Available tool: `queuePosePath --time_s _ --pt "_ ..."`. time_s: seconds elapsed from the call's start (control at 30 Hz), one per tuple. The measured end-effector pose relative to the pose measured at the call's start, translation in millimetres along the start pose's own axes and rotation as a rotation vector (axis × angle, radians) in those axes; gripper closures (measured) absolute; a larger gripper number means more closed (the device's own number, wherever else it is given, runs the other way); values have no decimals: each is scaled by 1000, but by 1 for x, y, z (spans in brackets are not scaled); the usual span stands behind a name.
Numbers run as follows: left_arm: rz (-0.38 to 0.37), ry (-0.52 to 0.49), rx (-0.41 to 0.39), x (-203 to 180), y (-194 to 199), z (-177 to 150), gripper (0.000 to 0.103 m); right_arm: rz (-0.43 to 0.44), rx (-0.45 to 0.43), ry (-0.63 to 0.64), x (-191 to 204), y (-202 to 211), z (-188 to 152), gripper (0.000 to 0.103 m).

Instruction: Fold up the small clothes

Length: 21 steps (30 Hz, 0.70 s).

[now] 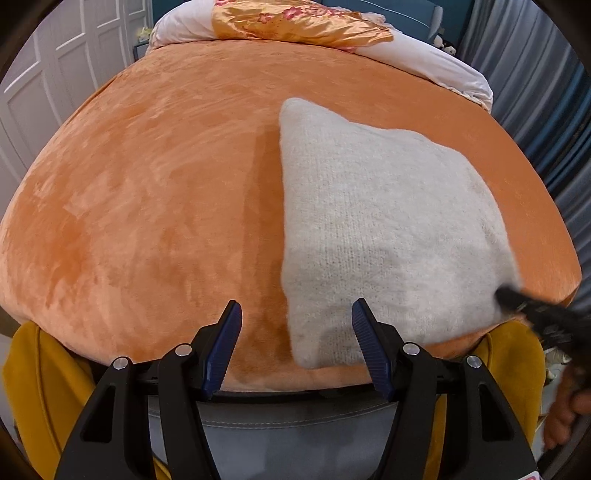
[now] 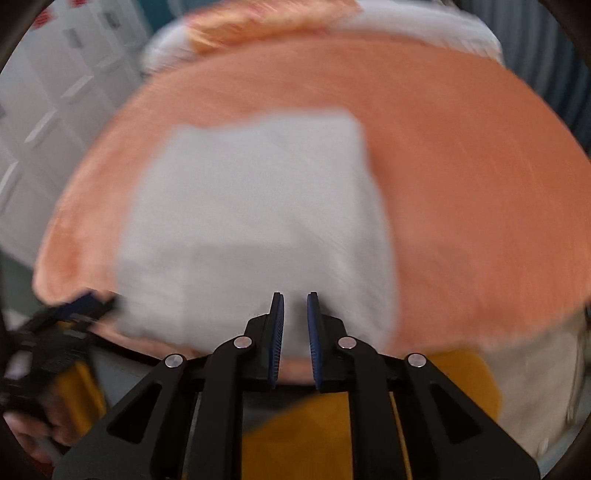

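A folded white knit garment (image 1: 388, 229) lies flat on the orange plush bedspread (image 1: 155, 192), toward its near right. My left gripper (image 1: 295, 314) is open and empty, hovering over the garment's near left corner. The right gripper shows in the left wrist view (image 1: 517, 299) as a blurred black tip at the garment's right edge. In the blurred right wrist view, the garment (image 2: 251, 221) fills the middle. My right gripper (image 2: 295, 306) hovers at its near edge, jaws a narrow gap apart with nothing seen between them. The left gripper appears there at the garment's lower left (image 2: 81, 306).
A white pillow (image 1: 424, 55) with an orange floral satin cloth (image 1: 295, 18) lies at the head of the bed. White closet doors (image 1: 44, 81) stand left, blue-grey curtains (image 1: 546, 92) right. The person's mustard-yellow clothing (image 1: 37, 387) sits below the near bed edge.
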<state>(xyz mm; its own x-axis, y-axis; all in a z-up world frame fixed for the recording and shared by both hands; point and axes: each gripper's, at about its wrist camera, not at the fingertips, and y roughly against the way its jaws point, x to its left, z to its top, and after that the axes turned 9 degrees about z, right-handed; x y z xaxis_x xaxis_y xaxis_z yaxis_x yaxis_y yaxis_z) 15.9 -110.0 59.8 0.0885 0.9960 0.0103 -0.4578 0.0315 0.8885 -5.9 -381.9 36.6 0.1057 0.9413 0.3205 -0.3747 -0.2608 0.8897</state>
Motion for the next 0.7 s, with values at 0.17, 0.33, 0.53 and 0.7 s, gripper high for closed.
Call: queuePosePath --time_s 0.17,0.33,0.53,0.7 --pt "23 -37 1 -8 0 -4 42 80 -37 -84 -11 4 -4 102" --pt "24 -40 -4 -12 2 -2 42 81 -87 -57 3 18 -9 99" --pt "3 -36 -71 -22 16 19 37 139 -150 -111 -3 24 -5 95" --pt "-8 -12 -50 -35 0 38 37 112 -152 -82 1 -3 17 66"
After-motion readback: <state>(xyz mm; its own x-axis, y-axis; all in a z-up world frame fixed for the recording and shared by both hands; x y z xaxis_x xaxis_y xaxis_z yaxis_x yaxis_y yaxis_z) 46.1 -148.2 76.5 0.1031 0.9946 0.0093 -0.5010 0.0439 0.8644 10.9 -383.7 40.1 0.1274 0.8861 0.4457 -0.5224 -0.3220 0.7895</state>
